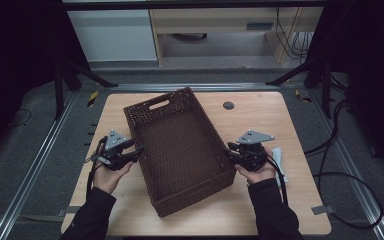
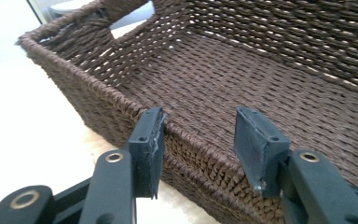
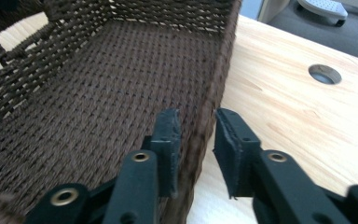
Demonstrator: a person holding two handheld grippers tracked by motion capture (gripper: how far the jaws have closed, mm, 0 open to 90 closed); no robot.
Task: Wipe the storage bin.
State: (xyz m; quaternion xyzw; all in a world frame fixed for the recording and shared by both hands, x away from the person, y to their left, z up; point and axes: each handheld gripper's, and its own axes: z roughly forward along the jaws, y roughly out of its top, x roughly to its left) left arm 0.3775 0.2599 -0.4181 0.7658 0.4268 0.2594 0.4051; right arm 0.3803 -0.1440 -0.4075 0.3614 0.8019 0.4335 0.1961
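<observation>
Left gripper (image 2: 200, 135) straddles wicker basket (image 1: 180, 145) long wall, jaws wide, not pressing. Right gripper (image 3: 196, 135) straddles opposite wall, gap on outer side, so released. Basket mid-worktop, skewed. Likely light, stiff, grippy weave; grasp rims.

Both forearms wear dark long sleeves at the bottom of the frame. Each hand carries a black gripper, the left gripper (image 1: 130, 151) and the right gripper (image 1: 231, 151), topped by a grey three-cornered plate, with brass-ringed pivots, flat black pads and trailing black cables.
</observation>
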